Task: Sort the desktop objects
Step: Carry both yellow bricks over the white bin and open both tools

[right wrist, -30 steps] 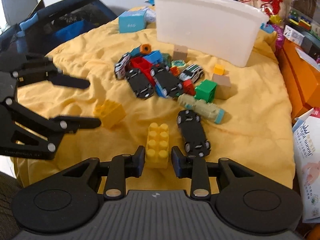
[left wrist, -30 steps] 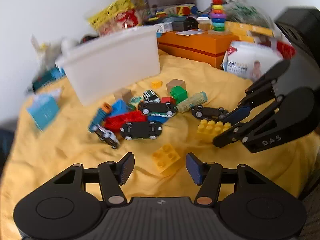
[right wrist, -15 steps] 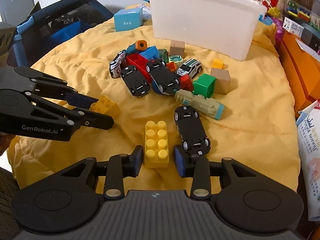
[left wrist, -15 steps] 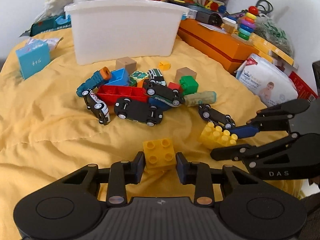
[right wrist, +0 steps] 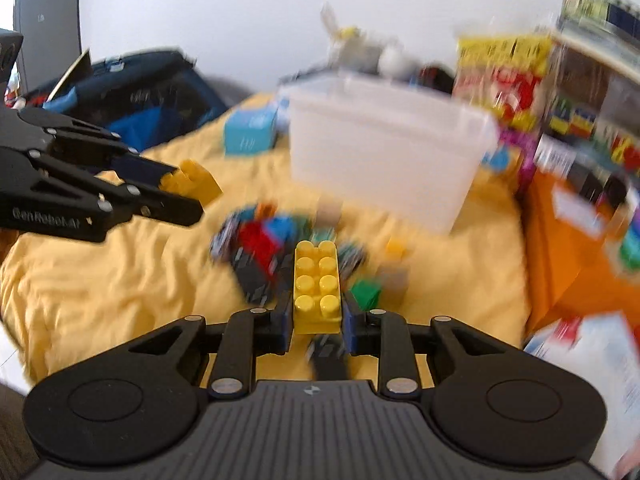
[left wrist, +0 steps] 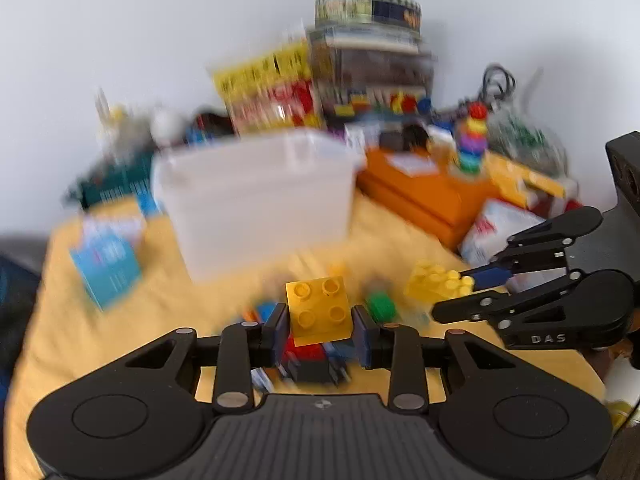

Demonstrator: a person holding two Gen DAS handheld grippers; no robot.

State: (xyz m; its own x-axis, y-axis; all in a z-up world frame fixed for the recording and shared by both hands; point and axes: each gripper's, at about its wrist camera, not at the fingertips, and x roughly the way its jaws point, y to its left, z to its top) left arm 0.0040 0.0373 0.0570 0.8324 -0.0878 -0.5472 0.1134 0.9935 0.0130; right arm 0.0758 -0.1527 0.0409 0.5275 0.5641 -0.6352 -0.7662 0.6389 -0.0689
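Note:
My left gripper point(left wrist: 320, 328) is shut on a square yellow four-stud brick point(left wrist: 318, 306), lifted above the toy pile. My right gripper point(right wrist: 316, 320) is shut on a long yellow eight-stud brick point(right wrist: 317, 286), also raised off the cloth. Each gripper shows in the other's view: the right one point(left wrist: 464, 292) with its long brick point(left wrist: 438, 282), the left one point(right wrist: 180, 194) with its square brick point(right wrist: 196, 184). A white plastic bin point(left wrist: 256, 208) point(right wrist: 384, 164) stands beyond the pile. Toy cars and coloured blocks point(right wrist: 276, 252) lie blurred on the yellow cloth point(right wrist: 100, 280).
An orange box point(left wrist: 424, 196) with a ring stacker point(left wrist: 474, 140) sits at the right. A light blue carton point(left wrist: 106, 264) lies left of the bin. A dark bag point(right wrist: 140, 96) is off the cloth's left side. Stacked boxes and packets point(left wrist: 320, 92) crowd the back.
Both grippers have closed on their yellow bricks and lifted them off the cloth, tilting up toward the white bin. The views are now motion-blurred.

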